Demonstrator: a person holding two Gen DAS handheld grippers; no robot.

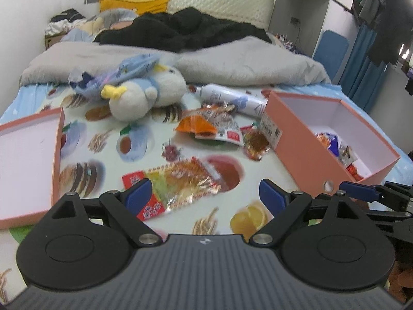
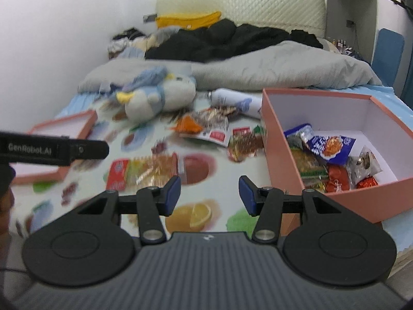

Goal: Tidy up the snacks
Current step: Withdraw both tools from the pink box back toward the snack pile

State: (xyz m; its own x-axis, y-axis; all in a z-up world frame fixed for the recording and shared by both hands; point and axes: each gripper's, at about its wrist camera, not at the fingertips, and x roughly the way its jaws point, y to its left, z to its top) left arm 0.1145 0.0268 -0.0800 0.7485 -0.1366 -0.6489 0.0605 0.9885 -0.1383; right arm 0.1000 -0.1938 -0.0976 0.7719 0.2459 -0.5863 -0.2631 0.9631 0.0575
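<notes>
the left gripper [image 1: 205,197] hung wide apart and empty over the printed bed sheet [image 1: 144,160], its blue left pad [image 1: 139,197] overlapping a long red-and-yellow snack packet [image 1: 175,183] that lay flat on the sheet. the right gripper [image 2: 209,194] was also spread, holding nothing, just left of the pink box [image 2: 289,160]. several snack packs [image 2: 327,165] lay inside that box. more loose snacks [image 2: 206,126] sat in a heap near the box's far corner, beside a white spray can [image 2: 236,100]. the box lid [image 1: 28,162] lay upturned at the left, with a plush penguin [image 1: 147,95] beyond.
</notes>
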